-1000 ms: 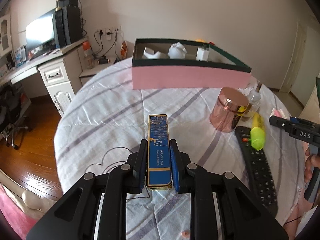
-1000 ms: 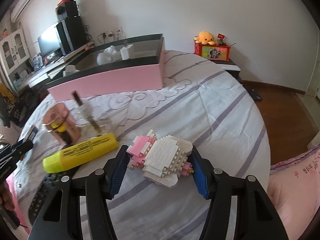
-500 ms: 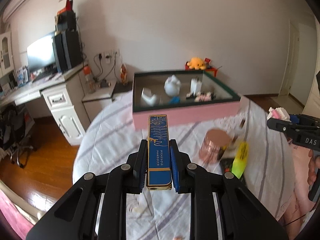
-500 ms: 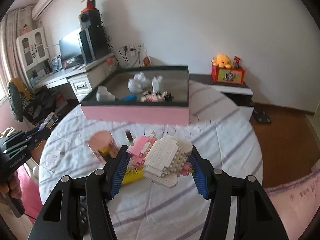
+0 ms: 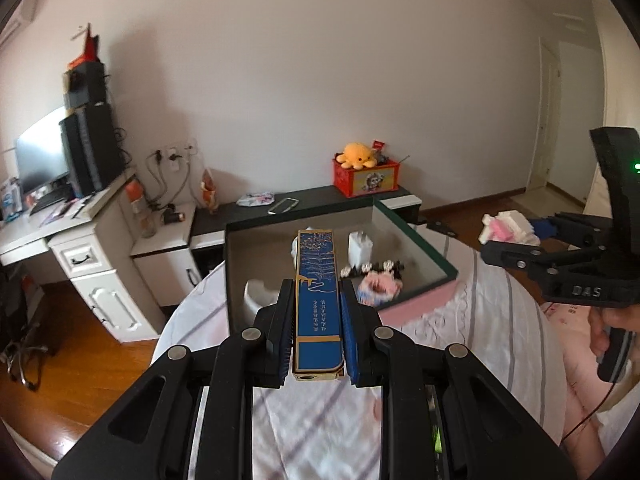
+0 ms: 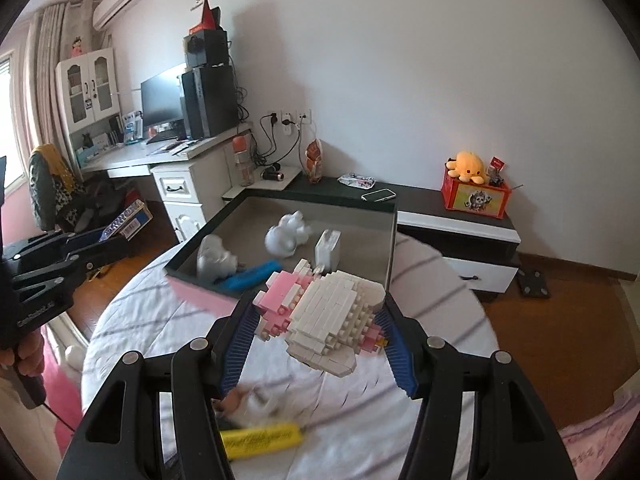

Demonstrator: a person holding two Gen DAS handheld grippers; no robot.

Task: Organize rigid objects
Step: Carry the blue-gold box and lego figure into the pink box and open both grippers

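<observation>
Both tools are carrying their loads high above the round table (image 6: pixel 440 304) and heading for the pink box (image 5: pixel 416 300) that sits at its far edge. The left tool (image 5: pixel 318 320) is pinching a slim blue and gold case (image 5: pixel 318 292) by its long sides, the case pointing straight ahead over the box's near wall. The right tool (image 6: pixel 320 328) is clamping a pink and white brick figure (image 6: pixel 324 316) across its width, with the jaws standing fairly wide because the figure is bulky.

The box already holds a white ceramic figure (image 6: pixel 286 236), a white charger (image 6: pixel 329 246), another white piece (image 6: pixel 214 258) in its near left corner and a blue item (image 6: pixel 250 276) along the near wall. In my judgement the step in hand is the carry and the drop into the box, so free floor matters most. The bare patch toward the right wall looks best for the brick figure, which should be lowered until it nearly rests before the jaws part, since bricks may break apart on a fall. The case is long, so laying it flat along a wall should keep it from leaning on the ceramic figure. Bringing the tools in one after the other would avoid a clash over the box. A yellow marker (image 6: pixel 262 438) is lying on the table near its front edge, not yet stowed.
</observation>
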